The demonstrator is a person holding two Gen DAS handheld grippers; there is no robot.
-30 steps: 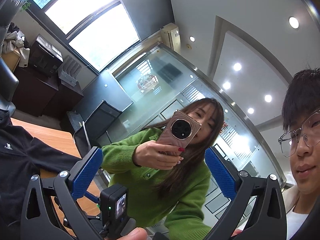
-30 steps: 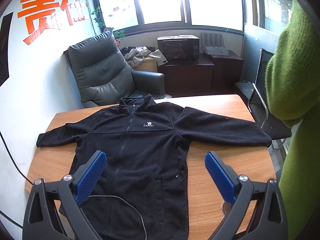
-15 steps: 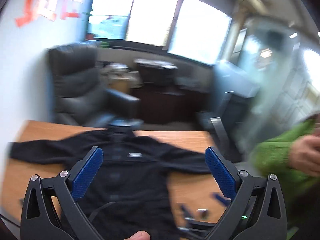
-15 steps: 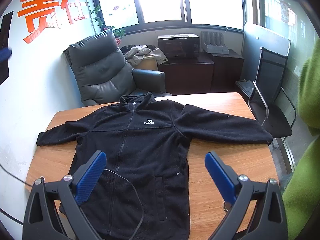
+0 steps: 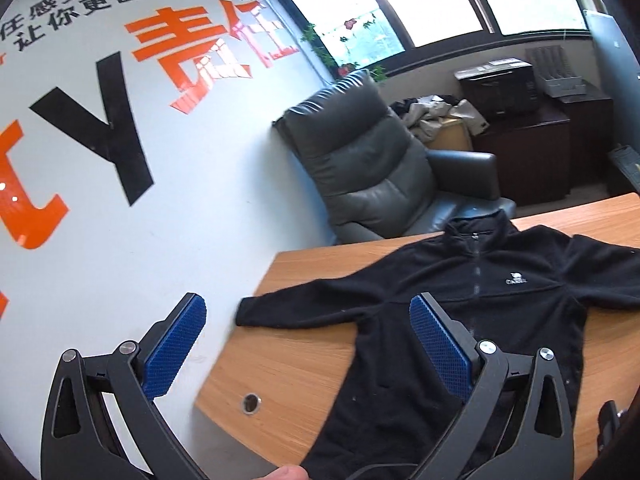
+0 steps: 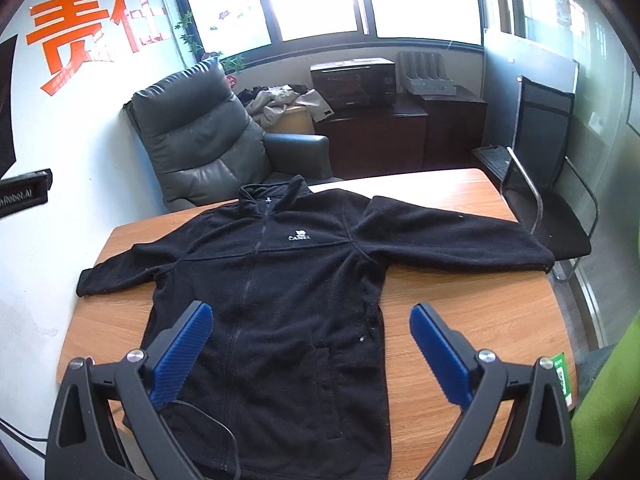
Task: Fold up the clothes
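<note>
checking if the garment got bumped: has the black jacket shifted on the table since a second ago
No. In the right wrist view the black jacket lies spread as before, collar toward the grey armchair, both sleeves out on the table.

Left gripper (image 5: 307,318): matte black frame of two angled arms with triangular cut-outs near the base, round silver screws at the joints, fingers (image 5: 176,346) faced with blue pads in fine grid texture. A pale fingertip (image 5: 289,472) of bare skin shows at the lower edge between the arms. Right gripper (image 6: 311,327): same black frame, same silver screws, fingers (image 6: 182,354) faced with blue ribbed pads. A thin black cable (image 6: 218,432) loops beside its left arm.
</note>
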